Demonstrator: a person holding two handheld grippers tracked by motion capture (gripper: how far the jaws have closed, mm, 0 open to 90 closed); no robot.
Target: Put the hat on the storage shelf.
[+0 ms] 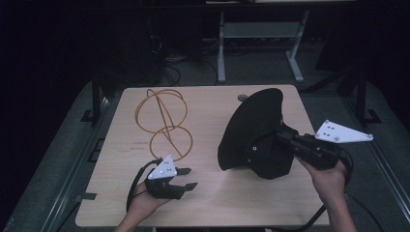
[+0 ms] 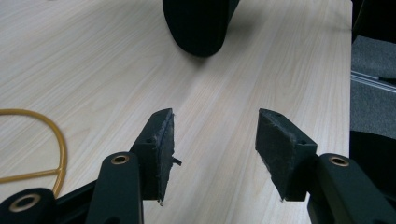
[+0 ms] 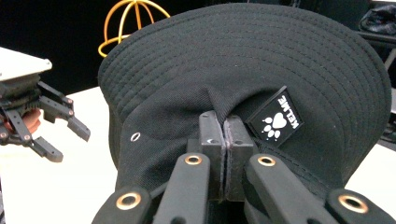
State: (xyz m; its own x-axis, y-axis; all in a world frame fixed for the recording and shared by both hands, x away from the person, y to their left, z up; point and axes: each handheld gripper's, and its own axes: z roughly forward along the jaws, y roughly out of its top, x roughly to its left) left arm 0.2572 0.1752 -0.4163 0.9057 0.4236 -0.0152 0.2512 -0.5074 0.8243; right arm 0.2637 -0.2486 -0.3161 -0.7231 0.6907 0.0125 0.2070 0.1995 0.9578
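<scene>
Pinching a fold of the black bucket hat [image 3: 243, 65] near its sewn paw-print label [image 3: 275, 122], the right gripper [image 3: 225, 128] has its two pads pressed together on the cloth, which bunches up just above the fingertips. In the high view the hat [image 1: 254, 130] hangs at the right half of the table [image 1: 212, 203], held up off the wood, its brim standing on edge and facing left, its long axis running from the far right corner down toward the middle of the near edge. The crown bulges toward the right gripper [image 1: 280, 129] and hand [image 1: 331, 176]. Near the near left corner the left gripper [image 1: 189, 178] points right toward the hat, jaws apart with nothing between them, well apart from the fabric; its fingers [image 2: 161, 149] frame bare wood. A yellow wire frame [image 1: 162, 121] lies by the far left corner
</scene>
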